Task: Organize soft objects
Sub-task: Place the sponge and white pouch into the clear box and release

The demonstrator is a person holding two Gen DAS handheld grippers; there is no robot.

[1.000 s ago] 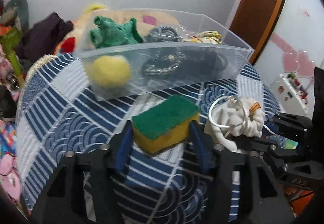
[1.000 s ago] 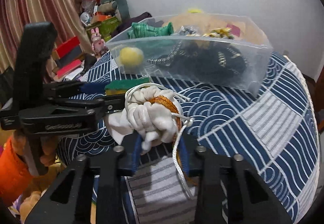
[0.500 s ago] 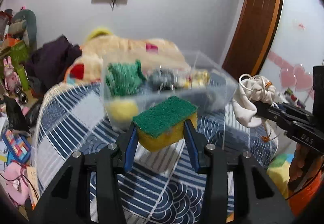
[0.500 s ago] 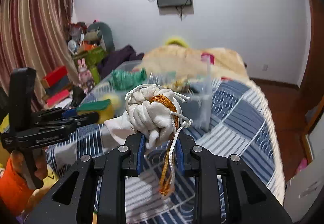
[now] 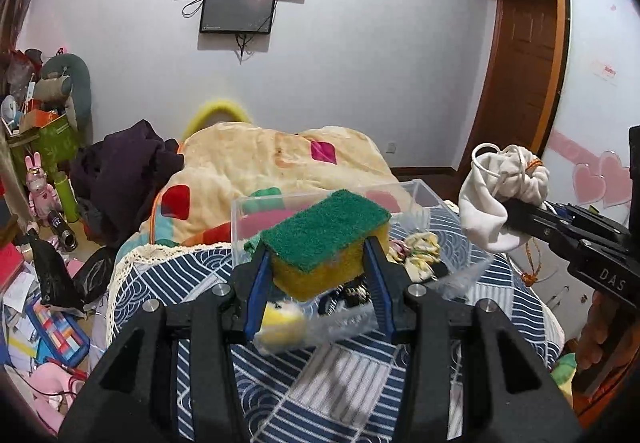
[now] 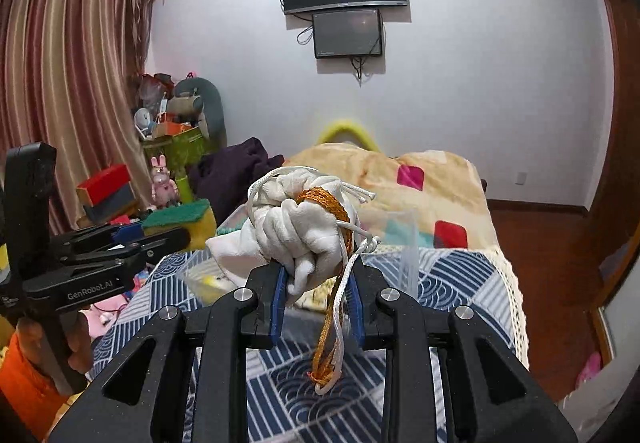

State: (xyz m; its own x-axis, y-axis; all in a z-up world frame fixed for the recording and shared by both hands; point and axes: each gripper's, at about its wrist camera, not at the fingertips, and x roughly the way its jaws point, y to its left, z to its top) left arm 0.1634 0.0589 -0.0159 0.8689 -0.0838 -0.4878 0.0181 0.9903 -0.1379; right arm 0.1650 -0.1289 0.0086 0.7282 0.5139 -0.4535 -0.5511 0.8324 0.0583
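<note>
Two grippers, both loaded and held above the clear bin [image 5: 420,193]. Our left gripper [image 5: 318,271] clamps the green-topped yellow sponge [image 5: 326,235]; our right gripper [image 6: 316,277] pinches the white drawstring pouch [image 6: 304,227], cords dangling.

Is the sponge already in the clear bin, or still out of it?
Out. The sponge sits clamped in the left gripper, lifted in front of the clear bin, not resting among the things inside.

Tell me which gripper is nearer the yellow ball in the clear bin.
Left. The left gripper, holding the sponge, hangs just above the yellow ball; the right gripper is off to the side.
</note>
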